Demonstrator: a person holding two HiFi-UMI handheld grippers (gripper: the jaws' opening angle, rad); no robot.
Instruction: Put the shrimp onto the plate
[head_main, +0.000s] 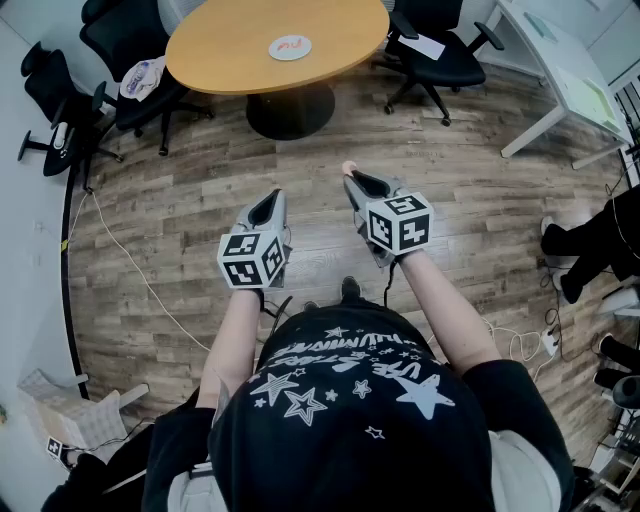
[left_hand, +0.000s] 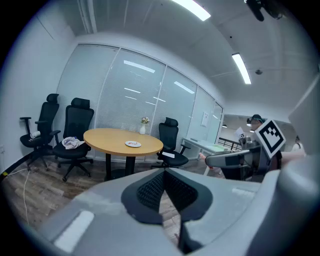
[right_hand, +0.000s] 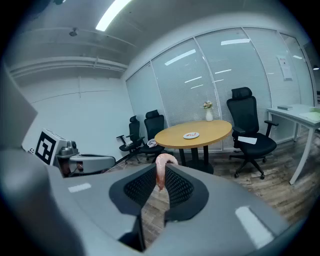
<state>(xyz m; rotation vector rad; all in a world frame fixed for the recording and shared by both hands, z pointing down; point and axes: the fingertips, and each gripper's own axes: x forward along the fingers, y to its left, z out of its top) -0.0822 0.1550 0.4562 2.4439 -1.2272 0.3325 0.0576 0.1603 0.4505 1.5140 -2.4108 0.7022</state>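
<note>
Standing on the wood floor, well back from the round table, which has black chairs parked round it. Both grippers are held out over the floor, nowhere near the table.

The left gripper has its jaws pressed together with nothing between them, so it's just along for the ride. The right gripper is clamped on the shrimp. Its own view shows the pink curl pinched between the pads, hump poking up past the tips and the tail end dangling down inside the jaws.

The plate sits near the middle of the tabletop. There's something pinkish on it already, too small to make out.

My take on handling: the shrimp looks light, soft and rubbery, and it's probably a bit slick, so it could twist or slip in the pinch. The hold is on the thin part of the curl, which seems fine for carrying. I'd keep the squeeze gentle and steady, and only let go low over the plate so it doesn't bounce or roll off.
</note>
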